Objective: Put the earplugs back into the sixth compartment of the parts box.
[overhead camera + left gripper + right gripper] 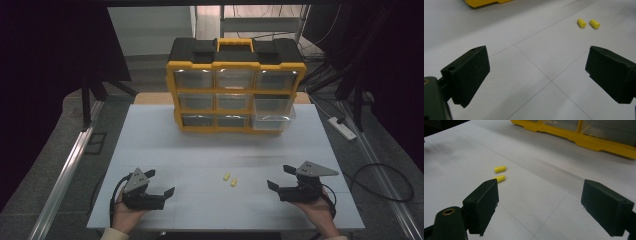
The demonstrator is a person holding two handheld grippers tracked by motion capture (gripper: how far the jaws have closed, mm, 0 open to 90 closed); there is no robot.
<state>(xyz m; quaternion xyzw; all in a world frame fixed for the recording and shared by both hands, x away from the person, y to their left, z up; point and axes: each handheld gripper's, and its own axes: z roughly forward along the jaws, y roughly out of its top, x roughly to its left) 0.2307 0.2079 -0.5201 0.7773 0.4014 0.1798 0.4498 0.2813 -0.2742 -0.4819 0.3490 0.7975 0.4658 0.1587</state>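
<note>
Left gripper [159, 184]: We hold it low over the near left part of the bench [165, 150]. Its jaws stand wide apart with nothing between them.

Yellow plugs: Two little plugs lie side by side on the bench, between our two grippers and a bit ahead of them. The left plug [226, 176] is just beside the right plug [233, 183], but they do not touch.

How they will handle: We think they are very light and soft, like foam. They look round, so they may roll away if we bump them. We think it is best to pinch one gently across its middle, from both sides.

Right gripper [281, 177]: We hold it low over the near right part of the bench. Its jaws are wide apart too, and they hold nothing.

Yellow box [235, 92]: It stands at the far side of the bench. It has little see-through drawers, and the two lower ones on the right stick out.

Bench top: It is white, flat and smooth, with thin lines.

Room: It is dark around us, with cables and a power strip [342, 127] on the floor.
</note>
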